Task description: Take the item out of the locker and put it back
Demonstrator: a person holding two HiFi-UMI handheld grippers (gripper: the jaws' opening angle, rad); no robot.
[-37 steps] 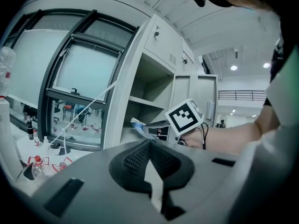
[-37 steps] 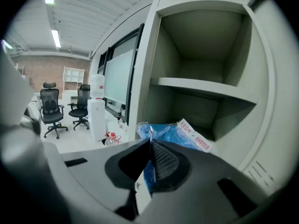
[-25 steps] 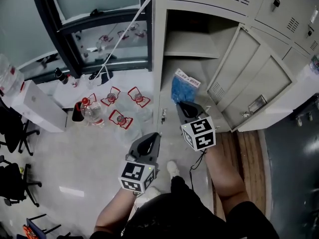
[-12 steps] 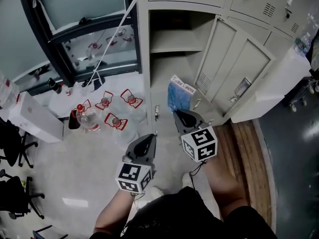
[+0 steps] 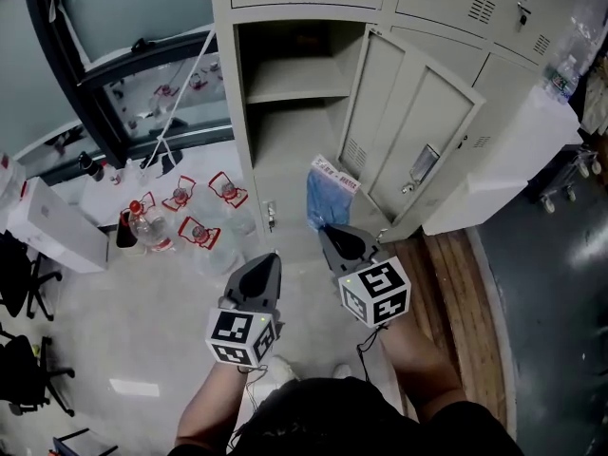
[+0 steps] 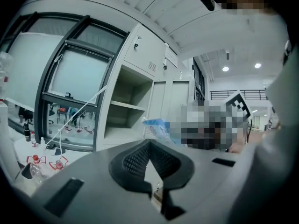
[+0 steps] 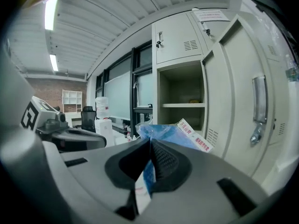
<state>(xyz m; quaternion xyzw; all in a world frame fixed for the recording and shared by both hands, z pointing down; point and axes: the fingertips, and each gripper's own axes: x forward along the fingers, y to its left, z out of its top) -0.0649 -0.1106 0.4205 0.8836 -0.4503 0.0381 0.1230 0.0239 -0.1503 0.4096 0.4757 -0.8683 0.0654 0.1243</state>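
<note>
The right gripper view shows the right gripper [image 7: 150, 143] clenched on the blue packet [image 7: 164, 135]. Only the head view places the packet just outside the open locker [image 5: 224, 112]. The left gripper [image 6: 149, 143] is clenched, empty.

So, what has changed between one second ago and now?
The right tool, shut on the blue packet, drew it back from the open locker toward the person. The left tool came back too. Unchanged: that grip, the empty shut left tool, the open door.
</note>
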